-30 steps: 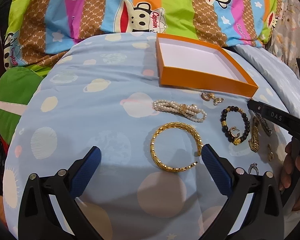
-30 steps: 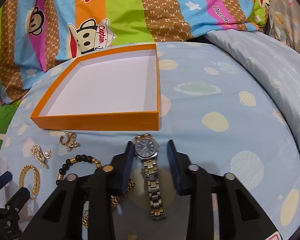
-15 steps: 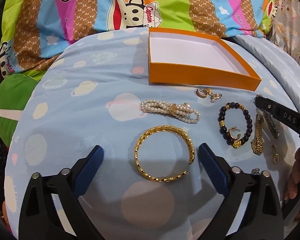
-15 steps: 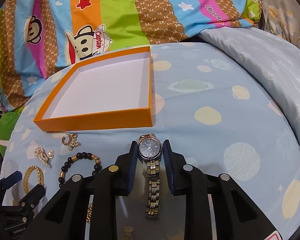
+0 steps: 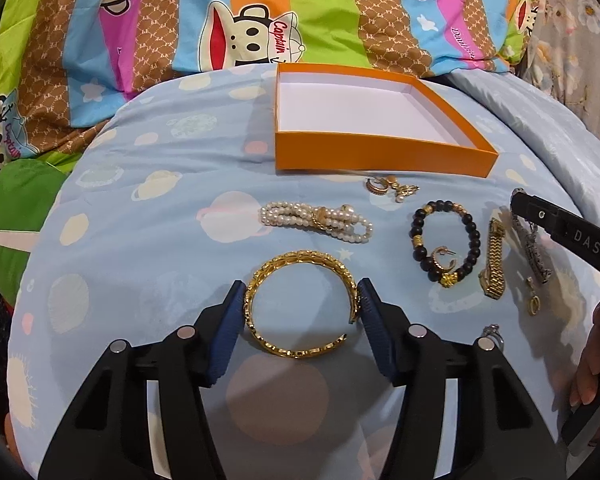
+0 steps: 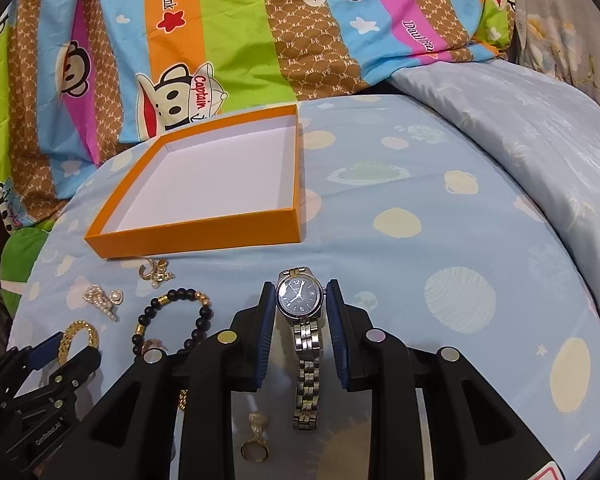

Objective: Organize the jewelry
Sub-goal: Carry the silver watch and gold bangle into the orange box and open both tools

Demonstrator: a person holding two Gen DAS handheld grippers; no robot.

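Note:
An empty orange box (image 5: 380, 156) (image 6: 204, 232) lies on the blue bedspread. My left gripper (image 5: 300, 300) is shut on the gold bangle (image 5: 300, 260), pads touching both sides, and the bangle rests on the bedspread. My right gripper (image 6: 300, 300) is shut on the silver watch (image 6: 300, 298) at its dark dial, with the strap hanging back between the fingers. In the left wrist view the right gripper is the black bar at the right edge, over the watch strap (image 5: 534, 252).
A pearl bracelet (image 5: 316, 220), gold earrings (image 5: 388, 188), a black bead bracelet (image 5: 472, 236), a gold watch (image 5: 494, 260) and small rings (image 5: 534, 306) lie between the box and the grippers. A striped cartoon pillow (image 5: 260, 20) stands behind the box.
My left gripper moved forward and closed its jaws onto the gold bangle. My right gripper closed onto the silver watch's case.

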